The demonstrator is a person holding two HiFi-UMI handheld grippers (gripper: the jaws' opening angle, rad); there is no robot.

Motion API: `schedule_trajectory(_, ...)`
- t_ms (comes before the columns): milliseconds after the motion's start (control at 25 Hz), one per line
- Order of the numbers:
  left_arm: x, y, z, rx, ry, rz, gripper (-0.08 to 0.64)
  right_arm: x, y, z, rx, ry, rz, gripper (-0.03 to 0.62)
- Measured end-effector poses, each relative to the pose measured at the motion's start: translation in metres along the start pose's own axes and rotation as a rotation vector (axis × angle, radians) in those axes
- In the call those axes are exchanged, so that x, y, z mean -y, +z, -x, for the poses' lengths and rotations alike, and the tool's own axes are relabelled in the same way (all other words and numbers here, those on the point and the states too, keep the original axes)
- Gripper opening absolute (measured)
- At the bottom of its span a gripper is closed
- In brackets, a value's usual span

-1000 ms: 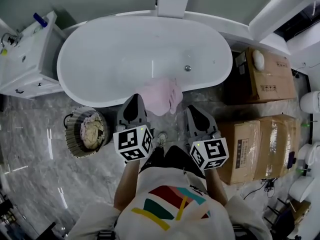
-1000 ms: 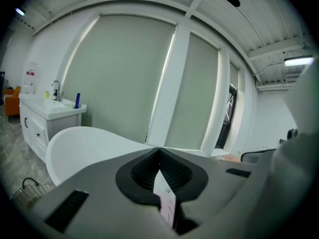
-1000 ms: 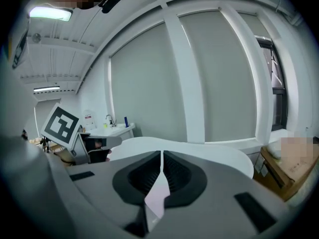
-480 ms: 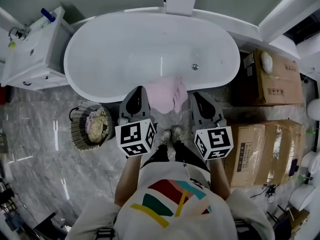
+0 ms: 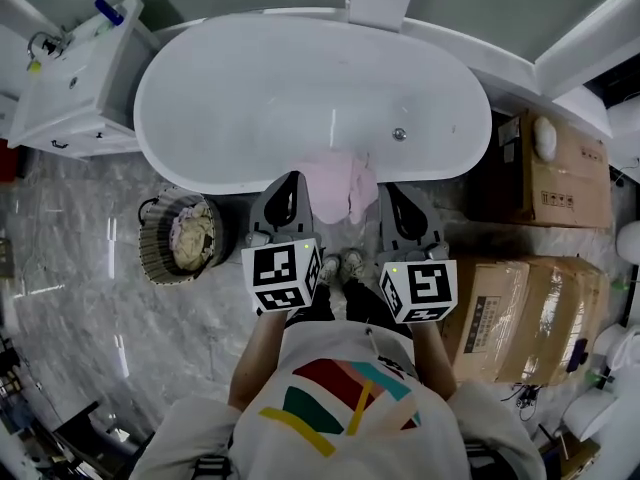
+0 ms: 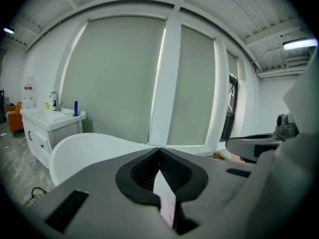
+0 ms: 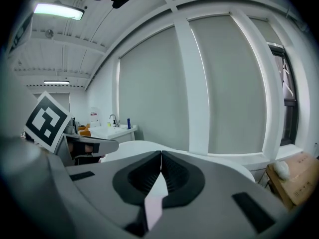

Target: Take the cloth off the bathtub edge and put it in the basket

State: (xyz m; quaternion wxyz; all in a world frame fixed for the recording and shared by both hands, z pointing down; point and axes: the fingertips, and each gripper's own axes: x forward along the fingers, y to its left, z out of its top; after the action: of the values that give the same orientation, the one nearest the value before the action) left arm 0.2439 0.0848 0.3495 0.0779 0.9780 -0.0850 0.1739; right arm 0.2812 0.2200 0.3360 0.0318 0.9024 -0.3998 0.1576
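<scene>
Head view: L claw & R claw closed, empty, flanking cloth; boxes right, basket left.

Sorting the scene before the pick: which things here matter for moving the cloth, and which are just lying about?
Job: cloth, bathtub, basket, left gripper and right gripper, both shut and empty.
Lying about: vanity, bottle, boxes.

Right gripper (2 jaws together) before white bathtub, cardboard box at right
</scene>
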Motion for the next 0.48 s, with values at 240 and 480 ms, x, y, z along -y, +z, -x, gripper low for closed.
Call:
schedule_trajectory(240, -0.01, -0.015, -0.016, -0.021, 0.029, 0.003, 0.018, 0.002, -0.016, -0.019, -0.024, 0.034, -0.031, 0.012)
schedule_trajectory(480, -0.038, -0.035, -0.056, -0.011, 0.073, 0.012, 0.018, 0.019, -0.041, -0.068, -0.036, 0.037, -0.02, 0.012)
